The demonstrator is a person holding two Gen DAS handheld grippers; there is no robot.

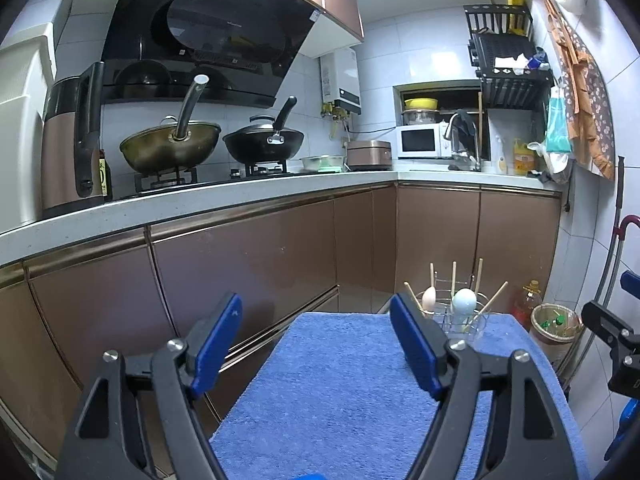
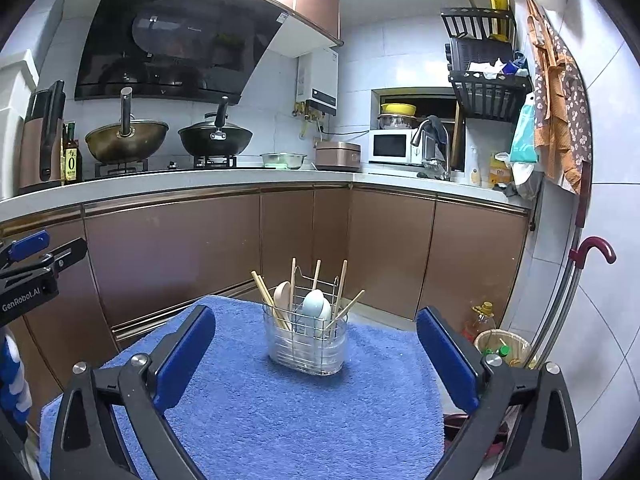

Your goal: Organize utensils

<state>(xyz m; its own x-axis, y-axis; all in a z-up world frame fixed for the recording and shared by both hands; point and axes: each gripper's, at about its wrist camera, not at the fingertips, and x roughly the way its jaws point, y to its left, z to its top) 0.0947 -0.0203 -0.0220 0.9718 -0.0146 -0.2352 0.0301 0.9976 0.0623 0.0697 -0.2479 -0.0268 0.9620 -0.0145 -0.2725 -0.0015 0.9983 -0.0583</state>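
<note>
Left hand-held gripper [image 1: 316,344] wide open, empty | right hand-held gripper [image 2: 316,352] wide open, empty | holder [image 2: 306,340] upright on towel [image 2: 280,408], spoons [image 2: 316,304] and chopsticks [image 2: 269,294] inside

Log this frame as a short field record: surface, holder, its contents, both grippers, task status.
surface: blue towel
holder: clear utensil holder with wire rack, upright on the towel
contents: chopsticks, beige spoon, pale blue spoon, all standing in the holder
left gripper: open, nothing between fingers
right gripper: open, nothing between fingers, holder ahead of it
task status: no loose utensils visible on the towel
</note>
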